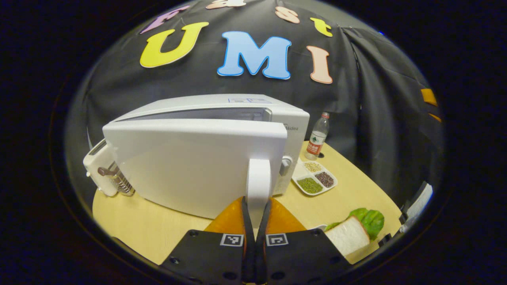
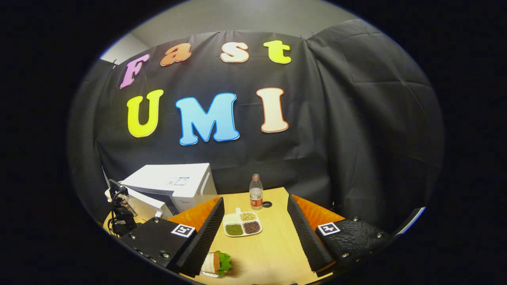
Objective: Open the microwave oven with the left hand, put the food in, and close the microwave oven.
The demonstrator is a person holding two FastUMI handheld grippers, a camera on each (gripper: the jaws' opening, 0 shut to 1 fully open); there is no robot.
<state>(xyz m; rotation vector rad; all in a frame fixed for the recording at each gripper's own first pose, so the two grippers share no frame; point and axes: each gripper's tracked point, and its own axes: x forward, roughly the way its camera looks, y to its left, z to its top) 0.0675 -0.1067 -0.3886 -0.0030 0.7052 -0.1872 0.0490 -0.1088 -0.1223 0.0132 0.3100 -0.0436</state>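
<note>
My left gripper (image 1: 255, 215) is pinched tight on the white door handle (image 1: 259, 183) of the microwave oven (image 1: 206, 158); both orange fingers press its lower end. The door (image 1: 190, 166), smooth glossy plastic, stands swung partly out. My right gripper (image 2: 253, 229) hangs wide open with nothing between its ribbed black pads (image 2: 206, 233), over the pale wood table (image 2: 273, 253). The sandwich (image 2: 217, 262), white bread with green lettuce, lies at 7 o'clock in the right gripper view, partly hidden behind the pad. Sectioned tray of beans (image 2: 242, 224) and clear bottle (image 2: 256, 192) sit toward 12 o'clock.
</note>
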